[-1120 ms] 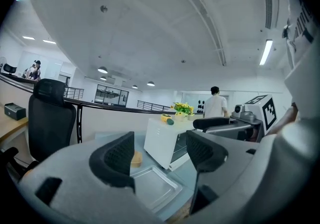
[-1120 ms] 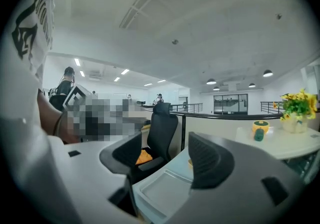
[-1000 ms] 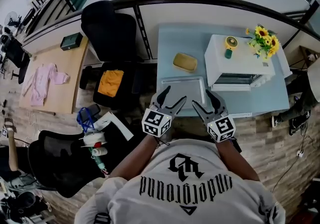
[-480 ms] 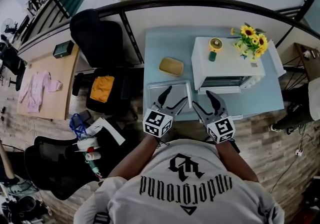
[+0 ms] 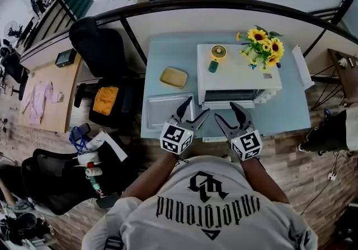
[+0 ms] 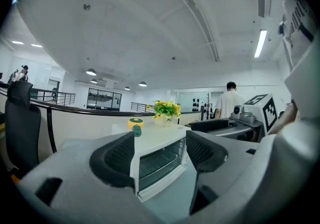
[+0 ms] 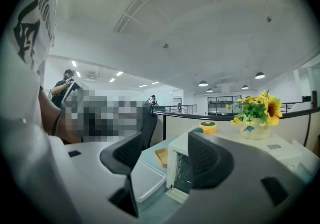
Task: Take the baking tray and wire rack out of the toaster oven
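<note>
white toaster oven (image 5: 238,75) faces left gripper (image 5: 197,104) and right gripper (image 5: 225,109), both spread wide.

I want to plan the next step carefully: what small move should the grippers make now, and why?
Probably advance the right gripper toward the toaster oven: this gripper is open and empty, the oven door looks open, and a wire rack seems to sit inside.

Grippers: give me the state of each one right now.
Left gripper: open, jaws apart, holding nothing.
Right gripper: open, jaws apart, holding nothing.
</note>
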`<state>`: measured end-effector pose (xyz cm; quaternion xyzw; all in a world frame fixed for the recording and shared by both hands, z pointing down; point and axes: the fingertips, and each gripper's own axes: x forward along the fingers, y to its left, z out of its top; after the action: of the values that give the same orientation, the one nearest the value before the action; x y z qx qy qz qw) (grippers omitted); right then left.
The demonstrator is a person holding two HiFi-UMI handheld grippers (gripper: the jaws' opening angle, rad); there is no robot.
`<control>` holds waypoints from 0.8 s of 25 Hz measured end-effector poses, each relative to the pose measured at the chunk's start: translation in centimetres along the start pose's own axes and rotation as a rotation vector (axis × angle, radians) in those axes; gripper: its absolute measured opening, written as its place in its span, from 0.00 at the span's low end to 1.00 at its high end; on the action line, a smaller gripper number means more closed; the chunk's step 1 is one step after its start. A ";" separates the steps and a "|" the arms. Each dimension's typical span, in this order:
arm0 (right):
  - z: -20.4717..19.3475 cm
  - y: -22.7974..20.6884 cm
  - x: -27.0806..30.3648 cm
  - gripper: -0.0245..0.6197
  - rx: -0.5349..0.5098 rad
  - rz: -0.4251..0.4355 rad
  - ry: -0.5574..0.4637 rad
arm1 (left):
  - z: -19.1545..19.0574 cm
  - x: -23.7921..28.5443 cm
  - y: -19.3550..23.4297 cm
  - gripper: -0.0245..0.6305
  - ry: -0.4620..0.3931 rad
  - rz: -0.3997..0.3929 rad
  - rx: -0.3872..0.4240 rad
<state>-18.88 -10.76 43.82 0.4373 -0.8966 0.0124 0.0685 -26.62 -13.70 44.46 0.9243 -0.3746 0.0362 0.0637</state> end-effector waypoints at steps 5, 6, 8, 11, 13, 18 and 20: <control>-1.1 -3.4 -3.0 0.46 -0.003 0.030 0.002 | -0.9 3.2 -3.0 0.54 0.019 0.037 -0.005; -1.3 -4.1 -3.6 0.46 -0.002 0.035 0.001 | -1.0 3.8 -3.8 0.54 0.022 0.042 -0.006; -1.6 -5.4 -5.0 0.46 0.000 0.044 0.000 | -1.2 4.8 -5.4 0.54 0.028 0.054 -0.004; -2.1 -7.2 -7.0 0.46 0.006 0.062 -0.003 | -1.3 6.0 -7.6 0.54 0.031 0.080 -0.004; -2.5 -8.2 -8.3 0.45 0.008 0.075 -0.004 | -1.5 6.6 -8.8 0.54 0.033 0.098 -0.004; -3.7 -10.1 -10.8 0.46 0.027 0.102 0.001 | -2.1 7.7 -11.5 0.54 0.048 0.136 0.007; -3.9 -10.5 -11.7 0.46 0.030 0.112 -0.003 | -2.0 7.9 -12.3 0.54 0.048 0.152 0.013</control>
<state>-3.08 -7.72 45.71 0.3875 -0.9195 0.0290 0.0596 -12.48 -10.10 46.22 0.8924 -0.4419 0.0657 0.0637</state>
